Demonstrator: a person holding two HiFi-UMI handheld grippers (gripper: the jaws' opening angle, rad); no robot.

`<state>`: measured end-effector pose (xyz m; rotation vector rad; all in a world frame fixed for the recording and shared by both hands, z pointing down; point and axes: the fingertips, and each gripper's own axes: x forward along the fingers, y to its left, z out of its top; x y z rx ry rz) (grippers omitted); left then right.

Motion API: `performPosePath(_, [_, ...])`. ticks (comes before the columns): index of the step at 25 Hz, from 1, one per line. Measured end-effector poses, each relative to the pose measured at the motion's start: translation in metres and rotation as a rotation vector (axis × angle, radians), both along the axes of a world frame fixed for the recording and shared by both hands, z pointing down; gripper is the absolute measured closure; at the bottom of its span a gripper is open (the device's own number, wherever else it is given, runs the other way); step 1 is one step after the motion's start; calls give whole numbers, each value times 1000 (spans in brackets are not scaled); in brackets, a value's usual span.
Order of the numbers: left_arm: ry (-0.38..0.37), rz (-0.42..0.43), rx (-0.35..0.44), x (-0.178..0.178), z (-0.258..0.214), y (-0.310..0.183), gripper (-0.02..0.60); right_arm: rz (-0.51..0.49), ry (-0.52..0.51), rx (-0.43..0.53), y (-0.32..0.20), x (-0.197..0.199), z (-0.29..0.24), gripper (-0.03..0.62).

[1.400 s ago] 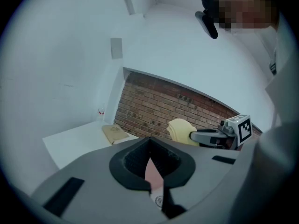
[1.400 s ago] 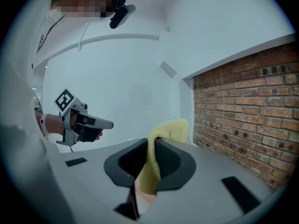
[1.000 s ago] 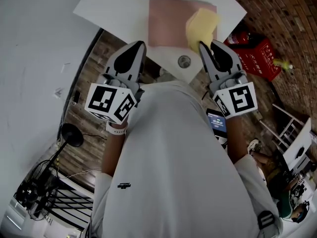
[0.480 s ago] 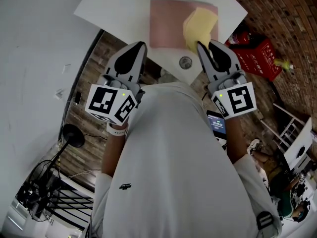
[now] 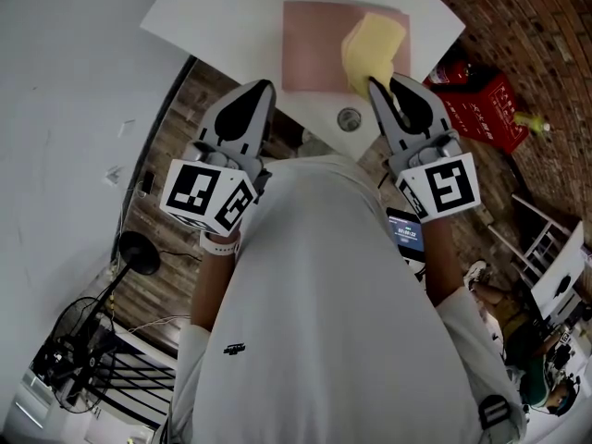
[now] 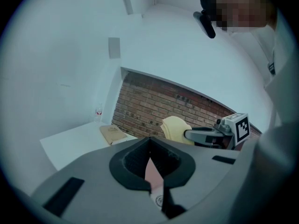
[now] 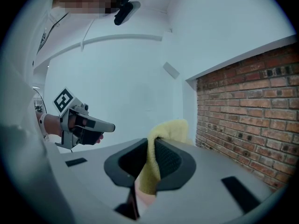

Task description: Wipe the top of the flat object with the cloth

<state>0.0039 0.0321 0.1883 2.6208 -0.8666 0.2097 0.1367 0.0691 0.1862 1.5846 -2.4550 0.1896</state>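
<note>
Head view: the right gripper (image 5: 375,85) has its fingers closed on a yellow cloth (image 5: 374,46). The cloth extends forward from these fingers over the right part of a pink flat mat (image 5: 314,49); contact between cloth and mat cannot be confirmed. The mat lies on a white table (image 5: 222,17), ahead of both pairs of fingers. A round grommet (image 5: 349,118) in the table sits just left of the right fingers. A red case (image 5: 483,109) stands to their right, off the table. The left gripper (image 5: 263,89) is at the near table edge, left of the mat and apart from the cloth.

Left gripper view: the fingers are together and grip nothing. A tan book (image 6: 112,133) lies ahead and to their left.

Right gripper view: the cloth is pinched between the fingers and bunches up above them.
</note>
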Motion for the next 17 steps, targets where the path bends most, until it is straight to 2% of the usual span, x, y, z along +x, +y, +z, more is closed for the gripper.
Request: performPosePath(17, [-4, 12, -2, 6, 2, 2, 563, 17, 2, 4, 0, 7, 0, 543])
